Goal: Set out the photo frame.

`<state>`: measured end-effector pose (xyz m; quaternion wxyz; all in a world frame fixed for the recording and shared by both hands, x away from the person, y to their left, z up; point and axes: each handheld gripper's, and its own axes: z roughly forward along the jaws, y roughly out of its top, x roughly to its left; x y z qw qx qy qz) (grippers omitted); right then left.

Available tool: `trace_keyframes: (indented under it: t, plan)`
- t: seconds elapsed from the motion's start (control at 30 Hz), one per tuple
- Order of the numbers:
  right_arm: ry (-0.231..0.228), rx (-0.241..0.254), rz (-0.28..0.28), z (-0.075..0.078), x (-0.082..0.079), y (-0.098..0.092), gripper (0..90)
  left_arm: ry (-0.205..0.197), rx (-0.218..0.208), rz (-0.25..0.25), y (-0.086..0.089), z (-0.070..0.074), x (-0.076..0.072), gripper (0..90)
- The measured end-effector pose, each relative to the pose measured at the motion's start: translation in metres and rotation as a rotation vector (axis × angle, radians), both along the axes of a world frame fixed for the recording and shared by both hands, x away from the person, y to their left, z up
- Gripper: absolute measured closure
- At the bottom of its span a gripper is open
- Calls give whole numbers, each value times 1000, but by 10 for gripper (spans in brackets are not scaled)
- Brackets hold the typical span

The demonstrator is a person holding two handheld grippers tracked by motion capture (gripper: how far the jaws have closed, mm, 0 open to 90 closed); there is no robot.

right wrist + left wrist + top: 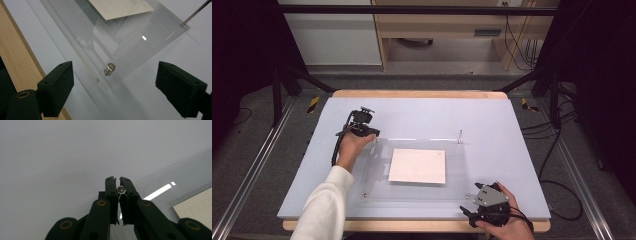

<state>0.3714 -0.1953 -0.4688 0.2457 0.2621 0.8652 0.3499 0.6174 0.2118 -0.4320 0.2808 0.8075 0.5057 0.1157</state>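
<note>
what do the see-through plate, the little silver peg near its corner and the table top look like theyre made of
The clear flat plate looks like glossy acrylic or glass: you see through it and it mirrors a light. The short silver peg seems polished metal, bright and reflective. The pale blue-grey table top looks matte, perhaps a mat or laminate, on a light wooden edge.

Pale lavender-blue mat covering bench [492, 120]; light wooden bench edge [412, 93] showing natural grain tone. Clear colourless acrylic plate [457, 170], white glare streaks on surface. Cream-white square paper sheet [417, 165], faint printed grid of small squares. Small silver metal post [109, 69], shiny. Left hand-held gripper [118, 185] matte black, brass-coloured rivets. Right hand-held gripper [125, 82] black, grey plate on top. Sleeve [324, 205] white.
</note>
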Motion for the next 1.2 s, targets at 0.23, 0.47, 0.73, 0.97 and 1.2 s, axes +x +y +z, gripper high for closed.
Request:
trace_keyframes:
  t: [0.23,0.47,0.73,0.97,1.2]
  plan:
    - [0,-47,-6,-5,1,0,187,7,-2,-2,0,0,1,846]
    - [-17,-65,-32,-8,6,0,252,14,0,-10,1,1,2,846]
    - [-49,-71,-19,-10,7,2,335,7,0,-17,1,0,2,845]
    - [-102,-108,-2,-8,4,6,336,4,-7,-35,2,0,2,844]
    - [-140,-126,5,-6,3,10,343,4,-7,-33,2,0,3,844]
